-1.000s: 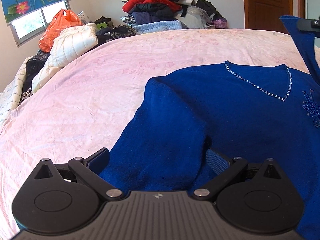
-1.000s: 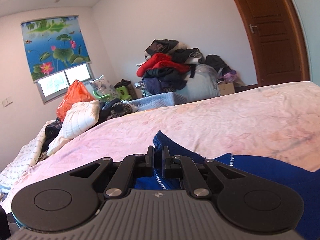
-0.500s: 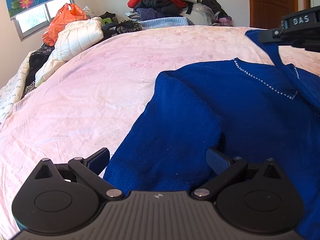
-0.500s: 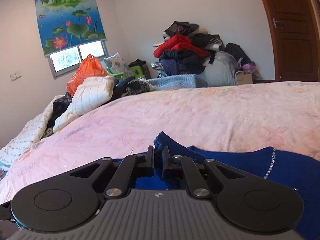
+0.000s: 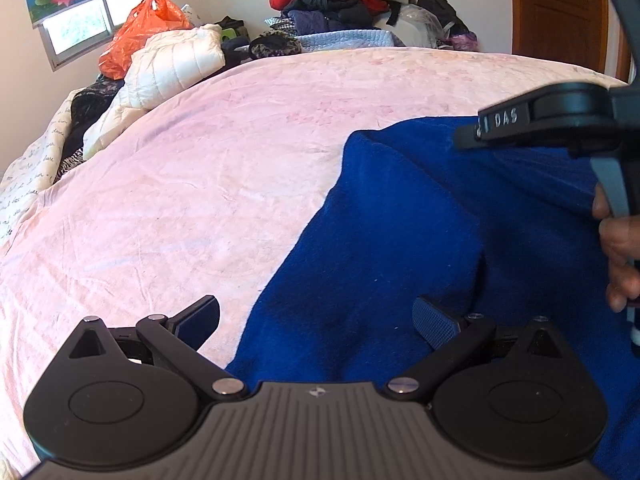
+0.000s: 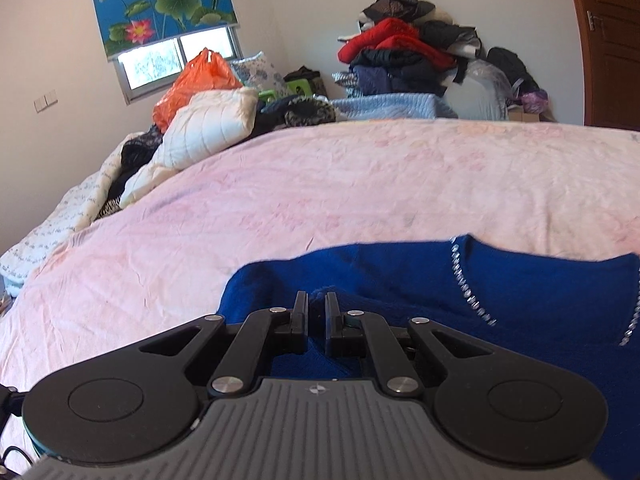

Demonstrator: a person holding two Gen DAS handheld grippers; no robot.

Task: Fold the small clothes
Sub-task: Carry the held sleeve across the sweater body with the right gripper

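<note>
A royal blue sweater [image 5: 400, 240] with a rhinestone V-neck [image 6: 468, 288] lies on the pink bedspread [image 5: 200, 180]. Its left sleeve is folded down over the body. My left gripper [image 5: 316, 318] is open, low over the folded sleeve, with the sleeve's lower part between its fingers. My right gripper [image 6: 316, 304] is shut on the right sleeve of the sweater [image 6: 320, 354] and holds it over the sweater's body. It also shows in the left wrist view [image 5: 472, 136] at the right, with the blue sleeve hanging under it.
At the far left of the bed lie a white quilted jacket [image 5: 168, 68], an orange plastic bag [image 5: 140, 36] and dark clothes. A tall pile of clothes [image 6: 400, 56] stands against the back wall. A wooden door [image 5: 560, 8] is at the right.
My right gripper has carried the sleeve leftward and down across the sweater, covering the neckline in the left wrist view. My left gripper has stayed open over the folded left sleeve.
</note>
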